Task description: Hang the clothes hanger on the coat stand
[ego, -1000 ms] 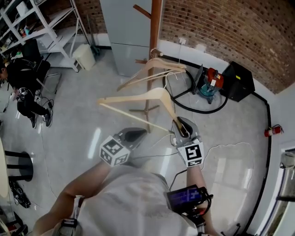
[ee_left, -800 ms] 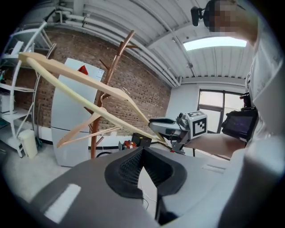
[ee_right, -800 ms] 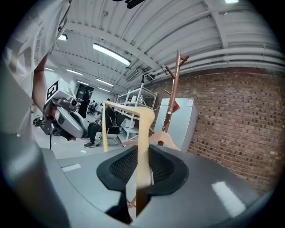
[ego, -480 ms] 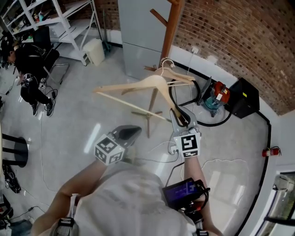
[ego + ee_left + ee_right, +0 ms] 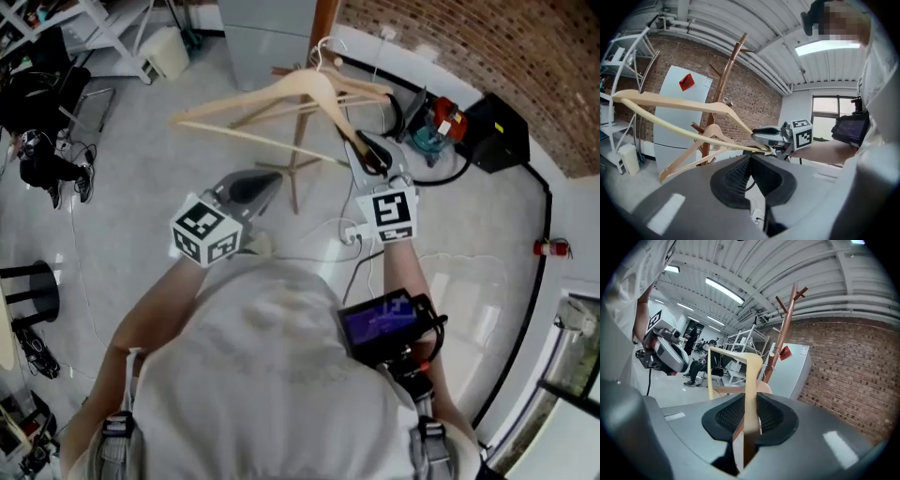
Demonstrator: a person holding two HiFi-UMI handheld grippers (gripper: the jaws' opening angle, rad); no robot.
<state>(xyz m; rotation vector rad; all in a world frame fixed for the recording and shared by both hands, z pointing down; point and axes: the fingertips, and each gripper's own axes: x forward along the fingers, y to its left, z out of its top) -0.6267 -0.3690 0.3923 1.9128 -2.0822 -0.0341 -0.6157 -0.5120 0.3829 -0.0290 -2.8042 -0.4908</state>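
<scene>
My right gripper is shut on one end of a pale wooden clothes hanger, at the corner where its arm meets the lower bar. In the right gripper view the wood stands clamped between the pads. The hanger is held out level, and its metal hook is close to the brown coat stand pole. A second wooden hanger hangs on the stand behind it. My left gripper hovers below and to the left, shut with nothing in it.
A white cabinet stands behind the stand. A red and teal vacuum, a black box and cables lie along the brick wall at right. Shelving, a white bin and a seated person are at left.
The right gripper has carried the hanger up and forward towards the coat stand. The hanger now overlaps the second hanger. The left gripper has stayed shut and empty.
</scene>
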